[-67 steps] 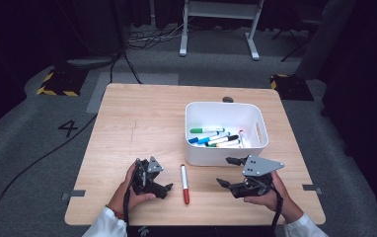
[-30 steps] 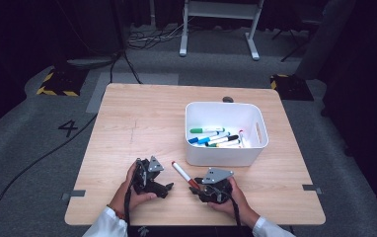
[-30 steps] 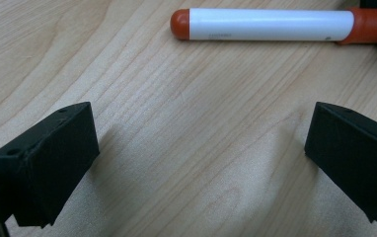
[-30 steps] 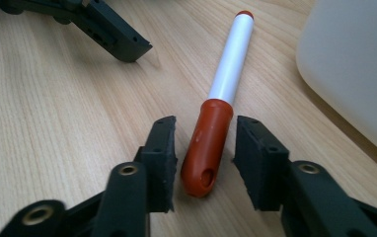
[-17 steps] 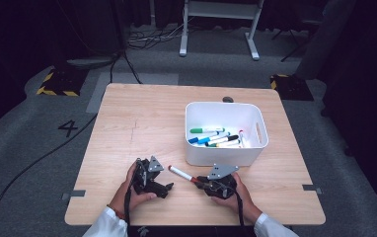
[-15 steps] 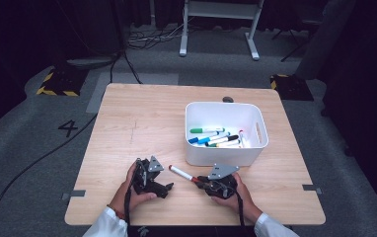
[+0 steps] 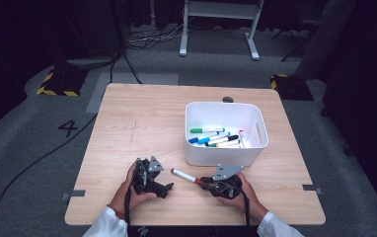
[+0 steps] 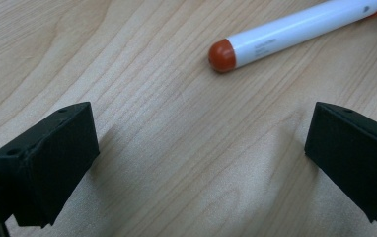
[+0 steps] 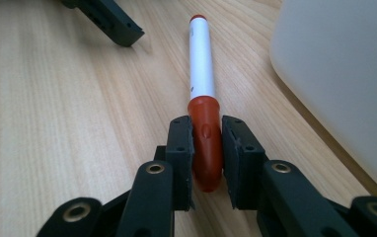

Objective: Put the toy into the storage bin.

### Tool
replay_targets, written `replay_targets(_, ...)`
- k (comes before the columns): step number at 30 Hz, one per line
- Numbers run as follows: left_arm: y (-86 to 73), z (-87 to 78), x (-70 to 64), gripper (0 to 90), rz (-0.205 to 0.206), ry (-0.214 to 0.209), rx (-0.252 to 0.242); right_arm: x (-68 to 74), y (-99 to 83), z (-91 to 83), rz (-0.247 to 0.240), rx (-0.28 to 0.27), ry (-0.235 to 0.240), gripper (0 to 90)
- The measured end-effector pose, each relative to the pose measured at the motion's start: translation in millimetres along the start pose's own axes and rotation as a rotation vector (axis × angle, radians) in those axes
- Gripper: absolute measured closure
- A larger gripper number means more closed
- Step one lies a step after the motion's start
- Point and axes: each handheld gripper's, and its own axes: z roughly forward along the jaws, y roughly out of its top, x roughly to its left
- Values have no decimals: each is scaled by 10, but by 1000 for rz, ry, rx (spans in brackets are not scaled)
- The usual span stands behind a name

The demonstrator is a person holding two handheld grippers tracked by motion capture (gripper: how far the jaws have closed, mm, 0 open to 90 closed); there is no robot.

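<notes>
So the right tongs [image 9: 207,148] are clamped on the red cap end of a marker [image 9: 202,74], jaws pressed against both sides of the cap. The marker is white-bodied with a red tip at the far end, and it sits near the front edge of the surface [image 7: 142,113], just in front of the white bin [image 7: 226,158], pointing off toward the left tongs [image 7: 164,187]. In the left gripper view those jaws are spread wide with nothing between them, bare wood underneath, and the marker's far red end is just past them, not touching. The bin holds a bunch of other markers [image 7: 216,138], green, blue and black caps from what shows. Each hand holds its tongs low near the front edge.
</notes>
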Motion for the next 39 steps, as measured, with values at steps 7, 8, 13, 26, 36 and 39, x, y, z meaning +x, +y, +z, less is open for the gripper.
replay_targets(7, 0, 0, 0, 0, 0, 0, 0, 1, 27, -175, -37, -17, 25, 752)
replay_targets(8, 0, 0, 0, 0, 0, 0, 0, -6, 30, -221, -43, -20, 29, 752)
replay_targets(13, 1, 1, 2, 0, 3, 2, -2, -22, 48, -391, -68, -40, 43, 752)
replay_targets(26, 1, 2, 1, 0, 1, 1, -2, 11, 212, -868, -181, -103, 63, 752)
replay_targets(36, 2, 3, 0, 0, 0, 4, -2, -41, 355, -1253, -229, -150, 50, 752)
replay_targets(39, 3, 3, -1, 0, 0, 4, -2, -73, 426, -1379, -243, -157, 29, 752)
